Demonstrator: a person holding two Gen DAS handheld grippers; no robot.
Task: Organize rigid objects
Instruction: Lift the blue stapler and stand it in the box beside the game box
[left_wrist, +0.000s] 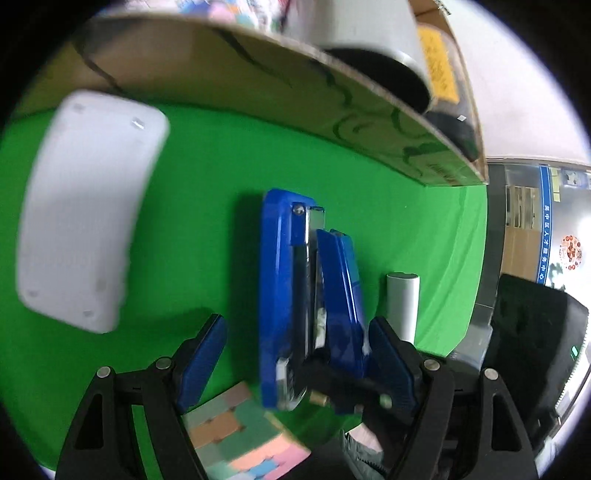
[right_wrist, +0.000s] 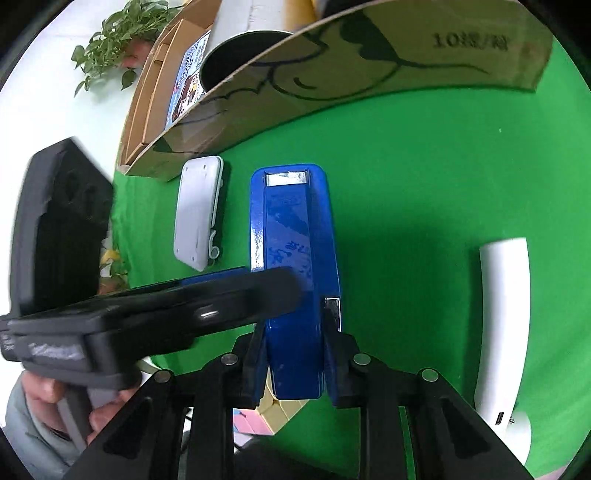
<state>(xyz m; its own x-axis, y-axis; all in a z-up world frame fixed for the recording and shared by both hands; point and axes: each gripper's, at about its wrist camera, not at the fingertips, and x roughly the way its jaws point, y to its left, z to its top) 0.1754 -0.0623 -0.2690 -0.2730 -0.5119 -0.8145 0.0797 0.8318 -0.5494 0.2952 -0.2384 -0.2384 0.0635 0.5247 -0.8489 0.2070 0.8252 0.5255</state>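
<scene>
A blue stapler (right_wrist: 295, 258) points away over the green cloth (right_wrist: 406, 184), and my right gripper (right_wrist: 295, 369) is shut on its near end, pads pressed on both sides. In the left wrist view the same stapler (left_wrist: 280, 288) shows on its side between the blue-padded fingers of my left gripper (left_wrist: 295, 328), which is open. Its left pad stands well clear of the stapler and its right pad is close beside it. The right wrist view shows the left gripper's black body (right_wrist: 147, 314) crossing in from the left, held by a hand (right_wrist: 44, 391).
An open cardboard box (right_wrist: 332, 74) at the back holds a white cup (left_wrist: 369, 44) and printed packets. On the cloth lie a white flat device (left_wrist: 81, 206) (right_wrist: 199, 210), a white cylinder (left_wrist: 402, 306) (right_wrist: 506, 325) and a pastel puzzle cube (left_wrist: 236, 435) (right_wrist: 277, 410). A plant (right_wrist: 122, 37) stands beyond.
</scene>
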